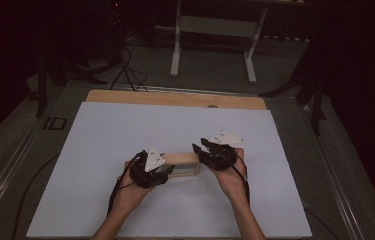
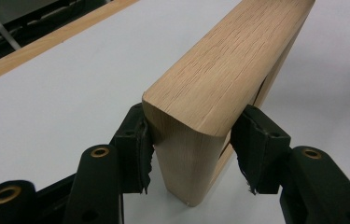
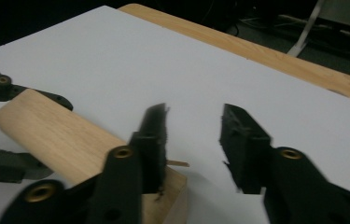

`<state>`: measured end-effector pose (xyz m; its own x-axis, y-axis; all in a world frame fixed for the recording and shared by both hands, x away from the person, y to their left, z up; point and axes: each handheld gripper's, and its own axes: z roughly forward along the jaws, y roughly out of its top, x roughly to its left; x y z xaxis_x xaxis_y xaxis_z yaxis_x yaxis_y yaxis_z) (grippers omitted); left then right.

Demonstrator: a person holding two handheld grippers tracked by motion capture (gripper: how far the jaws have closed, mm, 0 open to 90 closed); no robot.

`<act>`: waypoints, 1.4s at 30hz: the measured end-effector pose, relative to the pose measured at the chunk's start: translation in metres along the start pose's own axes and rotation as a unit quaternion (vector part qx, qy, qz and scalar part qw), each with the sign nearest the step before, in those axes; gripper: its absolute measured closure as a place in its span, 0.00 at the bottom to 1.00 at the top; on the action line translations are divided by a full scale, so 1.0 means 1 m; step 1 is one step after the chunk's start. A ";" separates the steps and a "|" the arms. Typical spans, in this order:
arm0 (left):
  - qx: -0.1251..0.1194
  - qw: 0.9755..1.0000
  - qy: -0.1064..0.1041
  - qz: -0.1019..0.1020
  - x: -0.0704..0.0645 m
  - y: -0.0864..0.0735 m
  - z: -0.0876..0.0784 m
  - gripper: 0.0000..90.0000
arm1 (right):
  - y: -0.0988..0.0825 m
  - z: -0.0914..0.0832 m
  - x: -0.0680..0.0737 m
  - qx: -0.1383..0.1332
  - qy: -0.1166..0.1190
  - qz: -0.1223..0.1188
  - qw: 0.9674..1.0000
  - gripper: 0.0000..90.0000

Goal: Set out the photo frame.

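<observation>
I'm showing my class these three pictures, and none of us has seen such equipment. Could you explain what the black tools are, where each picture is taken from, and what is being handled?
A person holds two hand-worked grippers. The high view looks down on a white sheet; the left gripper and right gripper stand at the ends of a wooden frame. The other two pictures come from cameras riding on the grippers. In the left gripper view, both pads bracket the frame's end. In the right gripper view, the jaws stand apart, with nothing between them.

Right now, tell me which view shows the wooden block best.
The left gripper view: the wooden block stands close and sharp there, grain and rounded end clear, between the left gripper pads. The right gripper view shows its top and near end, partly behind a jaw. The high view shows it small and dim between both grippers.
</observation>
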<state>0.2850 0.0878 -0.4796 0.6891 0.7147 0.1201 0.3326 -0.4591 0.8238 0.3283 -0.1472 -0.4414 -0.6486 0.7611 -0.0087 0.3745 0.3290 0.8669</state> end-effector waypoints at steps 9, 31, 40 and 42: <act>0.003 1.000 0.000 -0.004 0.000 -0.001 0.001 0.55 | -0.013 -0.021 0.007 -0.032 0.035 -0.035 0.998 0.41; 0.010 1.000 -0.001 -0.014 0.005 -0.002 0.002 0.53 | -0.031 0.015 0.000 0.032 0.119 -0.063 0.990 0.32; 0.010 1.000 -0.011 -0.022 0.011 -0.002 0.002 0.59 | -0.034 0.010 -0.004 0.028 0.106 -0.059 0.992 0.51; 0.012 1.000 -0.013 -0.019 0.012 -0.001 0.002 0.59 | -0.035 0.009 -0.005 0.028 0.106 -0.057 0.992 0.52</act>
<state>0.2942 0.0955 -0.4801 0.6915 0.7186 0.0741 0.3749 -0.4447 0.8134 0.3245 -0.1568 -0.4763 -0.8111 0.5848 0.0055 0.3233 0.4405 0.8375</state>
